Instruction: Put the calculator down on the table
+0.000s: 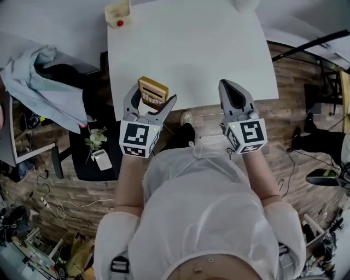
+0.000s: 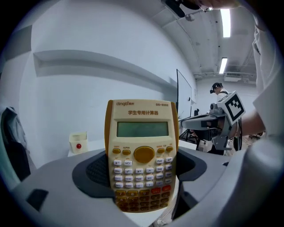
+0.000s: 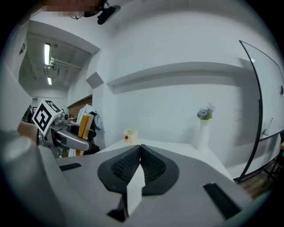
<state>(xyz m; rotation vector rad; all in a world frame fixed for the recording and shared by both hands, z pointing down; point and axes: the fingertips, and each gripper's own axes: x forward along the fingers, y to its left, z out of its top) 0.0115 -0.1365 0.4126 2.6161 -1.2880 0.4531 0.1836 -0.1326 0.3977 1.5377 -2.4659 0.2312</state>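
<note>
A yellow-and-cream calculator (image 1: 152, 92) stands upright between the jaws of my left gripper (image 1: 151, 99), which is shut on its lower half; it hangs over the near left edge of the white table (image 1: 191, 49). In the left gripper view the calculator (image 2: 141, 150) faces the camera, screen up and keys down. My right gripper (image 1: 237, 94) is held over the table's near right edge, shut with nothing in it; its pads (image 3: 151, 166) meet in the right gripper view. From that view my left gripper (image 3: 75, 133) and the calculator's edge (image 3: 85, 126) show at the left.
A small cream box with a red dot (image 1: 118, 14) stands at the table's far left corner. A white vase with flowers (image 3: 203, 128) stands at the table's far right. Left of the table are a chair with a blue cloth (image 1: 38, 82) and a black stool (image 1: 101, 150). The floor is wood.
</note>
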